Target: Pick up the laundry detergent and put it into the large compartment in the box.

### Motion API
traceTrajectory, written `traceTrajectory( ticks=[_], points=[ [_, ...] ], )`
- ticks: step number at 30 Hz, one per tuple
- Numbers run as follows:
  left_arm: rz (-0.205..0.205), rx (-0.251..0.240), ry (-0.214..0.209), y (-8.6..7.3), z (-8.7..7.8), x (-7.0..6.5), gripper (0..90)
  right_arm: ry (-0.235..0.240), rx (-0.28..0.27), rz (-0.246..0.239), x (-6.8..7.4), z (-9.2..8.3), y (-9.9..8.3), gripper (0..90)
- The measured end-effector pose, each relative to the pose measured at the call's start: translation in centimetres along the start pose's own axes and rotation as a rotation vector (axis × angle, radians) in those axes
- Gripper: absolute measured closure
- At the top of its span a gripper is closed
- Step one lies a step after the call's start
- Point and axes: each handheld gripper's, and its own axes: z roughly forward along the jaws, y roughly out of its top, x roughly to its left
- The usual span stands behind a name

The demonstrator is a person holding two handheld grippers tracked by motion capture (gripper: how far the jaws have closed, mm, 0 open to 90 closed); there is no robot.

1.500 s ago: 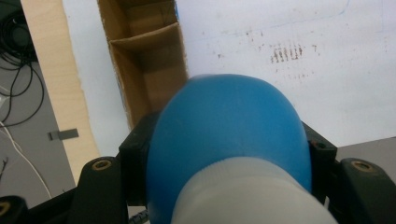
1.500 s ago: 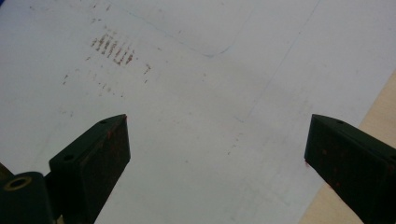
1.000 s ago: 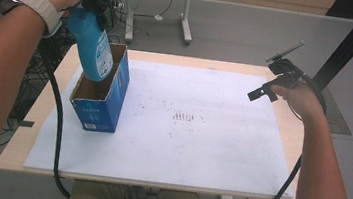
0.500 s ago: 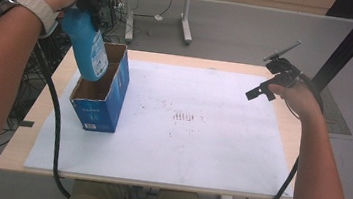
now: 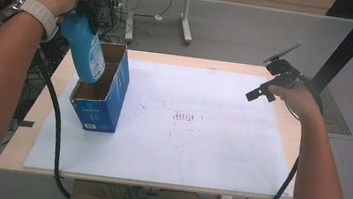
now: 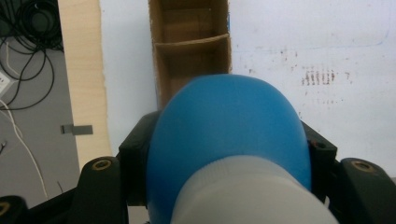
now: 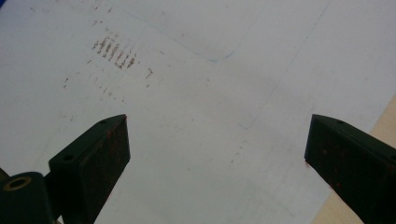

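White sheeting (image 5: 199,147) covers the wooden table. Above it, the left gripper (image 6: 224,158) clamps a blue bottle (image 5: 83,51) whose base dips into a blue carton (image 5: 99,98); both labels are unreadable. Its own camera shows the carton's cardboard divider (image 6: 191,43). The right gripper (image 7: 215,144) hovers, jaws spread, holding nothing.

Tongs (image 6: 224,154) clamp blue bottle (image 6: 229,126) above divided carton (image 6: 191,46).
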Motion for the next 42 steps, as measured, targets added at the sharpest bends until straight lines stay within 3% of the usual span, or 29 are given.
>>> traceTrajectory(
  ticks=[23,42],
  points=[
    [-0.003,0.012,0.004,0.8,2.3,0.3,37.9,0.002,0.011,0.009,-0.3,0.4,0.1,6.5],
    [-0.003,0.027,0.006,1.3,5.2,0.8,37.8,0.004,0.018,0.014,-0.6,0.9,0.0,6.5]
  ],
)
